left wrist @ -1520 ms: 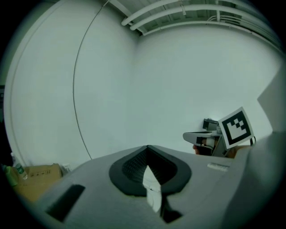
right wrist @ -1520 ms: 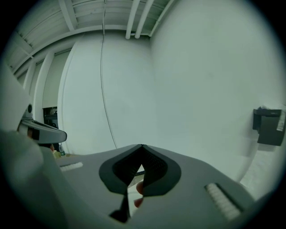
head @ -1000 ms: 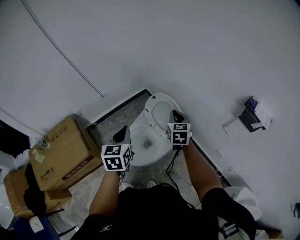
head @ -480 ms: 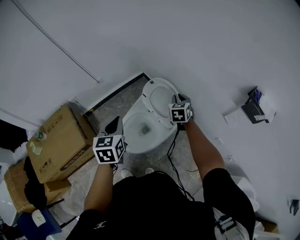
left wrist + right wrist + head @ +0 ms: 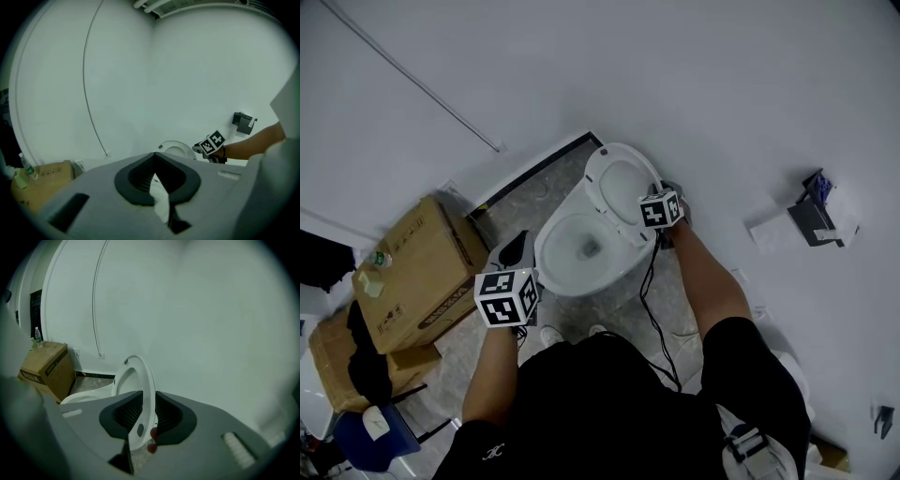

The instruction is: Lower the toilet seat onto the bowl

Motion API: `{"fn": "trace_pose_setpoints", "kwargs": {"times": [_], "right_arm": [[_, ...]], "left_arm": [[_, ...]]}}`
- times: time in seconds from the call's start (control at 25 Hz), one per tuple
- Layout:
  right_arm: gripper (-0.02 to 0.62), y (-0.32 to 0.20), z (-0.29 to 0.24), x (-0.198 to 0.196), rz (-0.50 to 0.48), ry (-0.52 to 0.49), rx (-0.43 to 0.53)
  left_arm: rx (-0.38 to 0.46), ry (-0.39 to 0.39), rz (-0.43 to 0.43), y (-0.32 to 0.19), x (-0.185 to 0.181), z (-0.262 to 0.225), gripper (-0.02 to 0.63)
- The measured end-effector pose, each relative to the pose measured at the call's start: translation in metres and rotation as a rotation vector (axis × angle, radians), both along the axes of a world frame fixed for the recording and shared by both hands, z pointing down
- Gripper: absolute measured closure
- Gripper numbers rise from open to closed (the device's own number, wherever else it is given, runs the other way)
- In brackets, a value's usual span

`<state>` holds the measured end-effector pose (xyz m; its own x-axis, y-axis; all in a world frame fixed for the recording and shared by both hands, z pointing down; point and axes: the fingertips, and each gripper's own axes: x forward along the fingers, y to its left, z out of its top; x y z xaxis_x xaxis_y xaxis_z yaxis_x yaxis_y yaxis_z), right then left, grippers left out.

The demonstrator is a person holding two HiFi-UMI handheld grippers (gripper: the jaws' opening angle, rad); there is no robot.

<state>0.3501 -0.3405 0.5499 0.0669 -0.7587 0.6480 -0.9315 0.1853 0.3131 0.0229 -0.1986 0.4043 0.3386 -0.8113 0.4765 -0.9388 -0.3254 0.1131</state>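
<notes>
The toilet seat (image 5: 596,187) stands raised against the wall, just above centre in the head view, with the bowl (image 5: 551,267) uncovered directly below it. The right gripper (image 5: 145,397) straddles the seat's rim on the frame's right side; its jaws have just been opening and stand spread, the rim between the pads. The left gripper (image 5: 154,154), at the bowl's lower left, has its jaws pressed together on nothing.

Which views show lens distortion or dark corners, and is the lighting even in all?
Head view: bright, even light, soft shadows, sharp brown cardboard box. Left gripper view: black rounded corners, greenish cast, white wall bowed. Right gripper view: same dark corners and cast; the raised white toilet seat looks sharp.
</notes>
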Motion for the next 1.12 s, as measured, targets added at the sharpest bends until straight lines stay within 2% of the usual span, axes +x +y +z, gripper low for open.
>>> {"fn": "trace_pose_setpoints", "kwargs": {"times": [0.48,0.6,0.8,1.12], "right_arm": [[0.503,-0.011,0.031,0.013,0.015,0.042,-0.069],[0.536,-0.012,0.036,0.015,0.020,0.049,-0.073],[0.541,-0.012,0.038,0.019,0.032,0.060,-0.072],[0.543,-0.005,0.036,0.008,0.006,0.048,-0.085]], "left_arm": [[-0.030,-0.037,-0.040,0.011,-0.007,0.010,0.598],[-0.035,-0.044,-0.044,0.013,-0.008,0.012,0.598],[-0.041,-0.051,-0.047,0.016,-0.009,0.014,0.598],[-0.048,-0.019,-0.057,0.020,-0.009,0.013,0.598]]}}
